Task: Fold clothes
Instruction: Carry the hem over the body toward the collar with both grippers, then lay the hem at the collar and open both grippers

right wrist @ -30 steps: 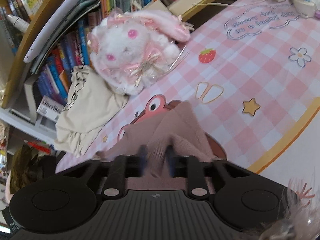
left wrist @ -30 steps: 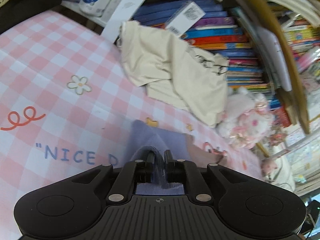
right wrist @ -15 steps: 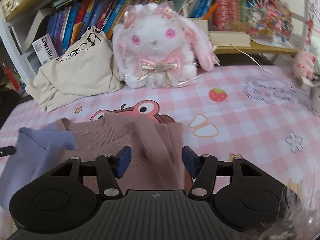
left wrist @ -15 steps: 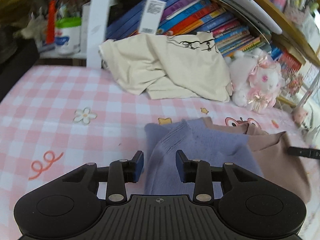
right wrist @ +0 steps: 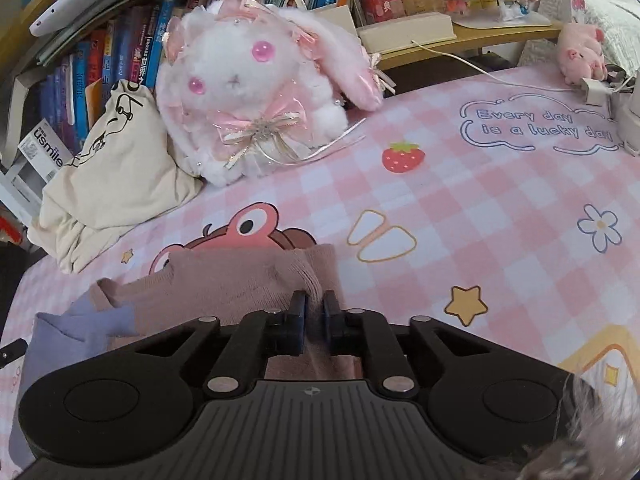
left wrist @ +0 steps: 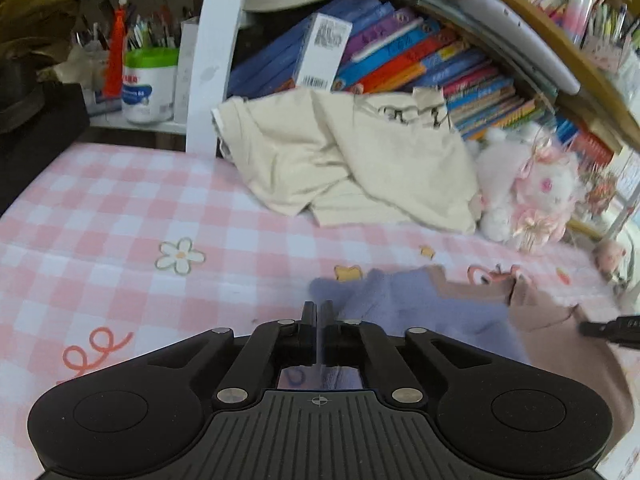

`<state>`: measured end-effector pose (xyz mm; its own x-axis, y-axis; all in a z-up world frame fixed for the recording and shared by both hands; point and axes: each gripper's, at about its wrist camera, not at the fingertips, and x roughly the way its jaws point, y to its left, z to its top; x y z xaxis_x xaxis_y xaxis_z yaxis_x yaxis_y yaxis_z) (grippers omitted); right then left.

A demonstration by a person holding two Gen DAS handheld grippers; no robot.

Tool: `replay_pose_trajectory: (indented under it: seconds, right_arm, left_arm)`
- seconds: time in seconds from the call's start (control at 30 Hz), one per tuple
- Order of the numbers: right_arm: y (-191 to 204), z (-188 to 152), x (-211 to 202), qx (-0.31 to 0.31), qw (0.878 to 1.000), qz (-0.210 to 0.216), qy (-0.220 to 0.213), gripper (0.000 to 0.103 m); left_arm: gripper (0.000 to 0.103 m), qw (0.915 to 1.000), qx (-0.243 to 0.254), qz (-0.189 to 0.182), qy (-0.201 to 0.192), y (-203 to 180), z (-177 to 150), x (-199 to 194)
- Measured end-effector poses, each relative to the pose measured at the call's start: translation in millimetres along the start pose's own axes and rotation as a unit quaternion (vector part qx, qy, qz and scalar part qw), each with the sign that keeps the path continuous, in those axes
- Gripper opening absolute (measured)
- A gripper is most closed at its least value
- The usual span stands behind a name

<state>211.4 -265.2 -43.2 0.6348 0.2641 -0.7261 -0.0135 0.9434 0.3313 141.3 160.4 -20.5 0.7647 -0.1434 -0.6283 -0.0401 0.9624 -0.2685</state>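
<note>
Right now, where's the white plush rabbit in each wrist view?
Left wrist view: the plush rabbit sits at the right edge, blurred, just right of the cream garment.
Right wrist view: it sits upper centre, in front of the books.
Shared landmark: the cream garment lies at the rabbit's left in both views.

Pink checked tablecloth [right wrist: 500, 208] (printed flowers, strawberry, star). Behind it, a wooden bookshelf [left wrist: 520, 12] crammed with leaning books [left wrist: 404, 60]. Left of the bookshelf, a white post [left wrist: 212, 52] and dim clutter. Soft, even light.
</note>
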Motion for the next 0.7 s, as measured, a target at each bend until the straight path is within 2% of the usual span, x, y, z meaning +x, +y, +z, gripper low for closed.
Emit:
replay_pose_trajectory:
  seconds: [0.1,0.13,0.2,0.27,0.3,0.33,0.37,0.4,0.43,0.5,0.6,0.7]
  right_arm:
    - [4,0,0,-0.016,1.0,0.0,-0.003,0.014]
    - [3,0,0,-0.015,1.0,0.0,-0.004,0.014]
    - [2,0,0,-0.012,1.0,-0.001,-0.006,0.014]
    - [0,-1,-2,-0.011,1.0,-0.002,-0.007,0.014]
    - [0,-1,-2,-0.011,1.0,-0.003,-0.007,0.014]
    - [0,-1,-2,-0.012,1.0,-0.003,-0.006,0.013]
    - [1,-1,-1,-0.014,1.0,-0.003,-0.005,0.01]
    - [1,-1,-1,-0.017,1.0,-0.002,-0.003,0.008]
    - [2,-1,-1,-0.021,1.0,-0.004,-0.004,0.008]
    - [2,-1,-1,-0.024,1.0,-0.008,-0.005,0.007]
    - [1,-1,2,-0.021,1.0,-0.008,-0.002,0.007]
    - [4,0,3,-0.032,0.999,-0.013,0.001,0.007]
  left_arm:
    - [0.035,0.9997,0.026,0.0,0.001,-8,2,3]
    - [0.041,0.9992,0.039,0.003,0.004,-12,2,6]
    - [0.045,0.9976,0.067,0.008,0.013,-21,1,12]
    - [0.045,0.9958,0.088,0.016,0.019,-28,0,18]
    - [0.043,0.9947,0.098,0.021,0.022,-31,-1,21]
    - [0.038,0.9941,0.104,0.023,0.021,-34,-2,22]
    - [0.023,0.9938,0.107,0.024,0.017,-36,-2,21]
    - [0.002,0.994,0.106,0.026,0.01,-36,-2,18]
    - [0.002,0.9945,0.101,0.029,0.001,-36,-1,14]
    - [0.002,0.9976,0.057,0.035,-0.018,-24,0,7]
    - [0.002,0.9989,0.015,0.041,0.017,-6,-4,22]
    - [0.003,0.9985,0.016,0.045,0.028,-5,-7,30]
